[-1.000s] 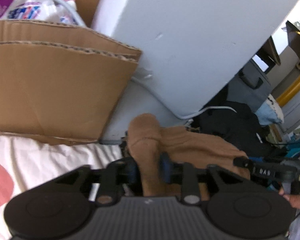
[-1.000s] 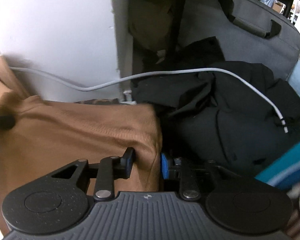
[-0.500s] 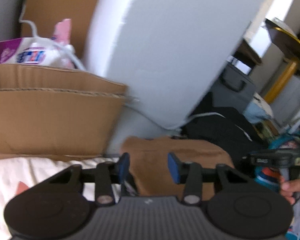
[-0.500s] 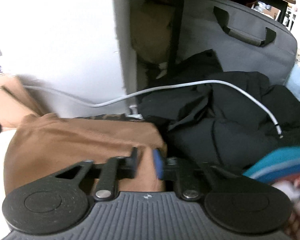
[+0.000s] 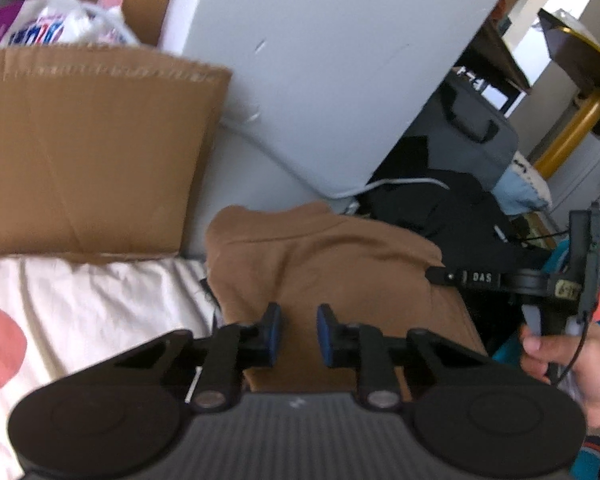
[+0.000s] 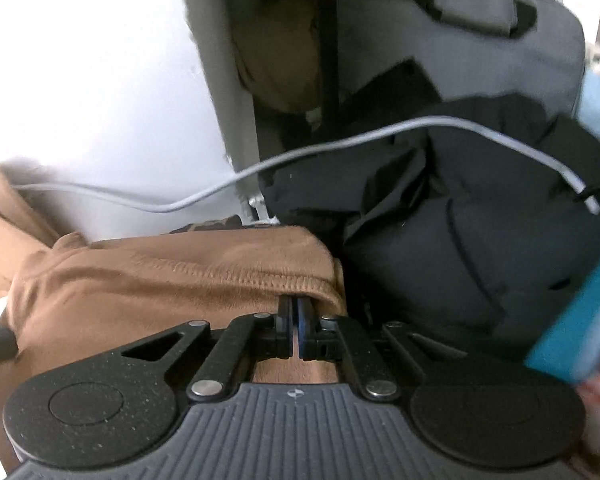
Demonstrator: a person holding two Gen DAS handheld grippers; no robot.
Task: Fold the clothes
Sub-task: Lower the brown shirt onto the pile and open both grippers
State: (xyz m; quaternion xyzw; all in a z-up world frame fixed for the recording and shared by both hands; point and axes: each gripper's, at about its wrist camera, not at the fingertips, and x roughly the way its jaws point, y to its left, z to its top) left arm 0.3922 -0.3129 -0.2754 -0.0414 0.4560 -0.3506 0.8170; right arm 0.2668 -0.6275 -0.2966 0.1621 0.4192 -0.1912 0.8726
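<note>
A brown garment (image 5: 340, 260) lies folded at the far edge of the bed, beside a dark clothes pile. My left gripper (image 5: 296, 330) hovers over the garment's near part. Its blue pads (image 5: 274, 332) are closing with a gap still between them and pinch no cloth. In the right wrist view the same brown garment (image 6: 160, 280) fills the lower left, its stitched hem draped over my right gripper (image 6: 296, 308), which is shut on that hem. In the left wrist view the right gripper (image 5: 436, 276) pokes into the garment's right edge, held by a person's hand (image 5: 560, 356).
A cardboard box (image 5: 92, 152) and a white panel (image 5: 320, 60) stand behind the bed sheet (image 5: 80, 300). A white cable (image 6: 340, 144) crosses a black clothes pile (image 6: 460, 240). A grey bag (image 6: 480, 20) stands behind, and a teal item (image 6: 580, 312) lies at the right.
My left gripper let go of the bunched brown cloth, drew back, and its jaws narrowed again. My right gripper's jaws closed on the garment's right hem. The garment now lies flatter.
</note>
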